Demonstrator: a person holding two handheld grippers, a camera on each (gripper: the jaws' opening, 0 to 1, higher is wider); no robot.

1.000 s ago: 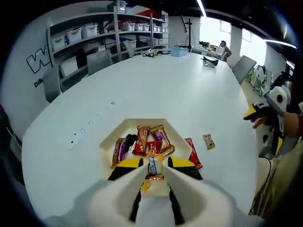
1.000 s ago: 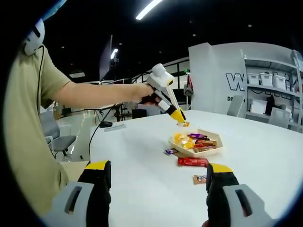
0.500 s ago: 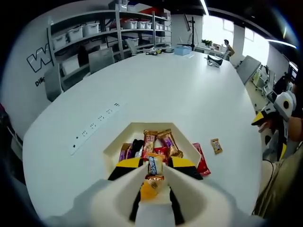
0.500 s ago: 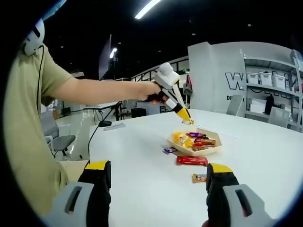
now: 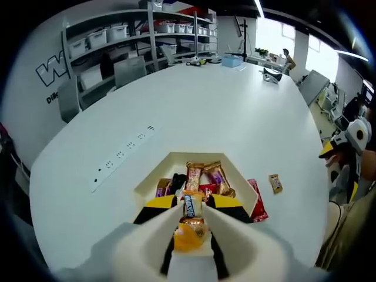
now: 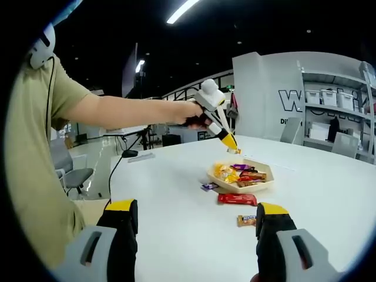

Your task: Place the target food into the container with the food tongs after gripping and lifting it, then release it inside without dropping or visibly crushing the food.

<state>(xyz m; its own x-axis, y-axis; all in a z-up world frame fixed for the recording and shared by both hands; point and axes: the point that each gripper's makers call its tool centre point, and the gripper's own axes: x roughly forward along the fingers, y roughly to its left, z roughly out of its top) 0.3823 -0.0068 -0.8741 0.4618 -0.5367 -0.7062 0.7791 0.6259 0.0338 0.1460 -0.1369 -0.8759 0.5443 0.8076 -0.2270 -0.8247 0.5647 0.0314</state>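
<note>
In the left gripper view, the left gripper [image 5: 191, 207] has its two jaws drawn in narrow, pinching a small wrapped candy bar [image 5: 191, 205] between the yellow-tipped ends. The bar is held above the near side of a shallow cream-coloured container [image 5: 145, 183], which already holds a heap of wrapped sweets [image 5: 204, 178]. The container sits on a large white table [image 5: 194, 106], toward its near edge. Just beside the container's right wall a red wrapped bar [image 5: 257, 201] lies on the table, and a small orange-brown sweet [image 5: 274, 183] lies a little further right, apart from both.

Compared with half a second ago, the container fills a little more of the left gripper view and lies closer under the jaws; the camera has moved, and the bar is pinched as before.

In the right gripper view, the right gripper [image 6: 197, 226] has its jaws wide apart with nothing between them, low over the table's near edge. Beyond them, the left gripper, held in a person's hand [image 6: 192, 114], points down over the container's far-left rim. A small purple sweet [image 6: 208, 187] lies beside the container's left side.
</note>
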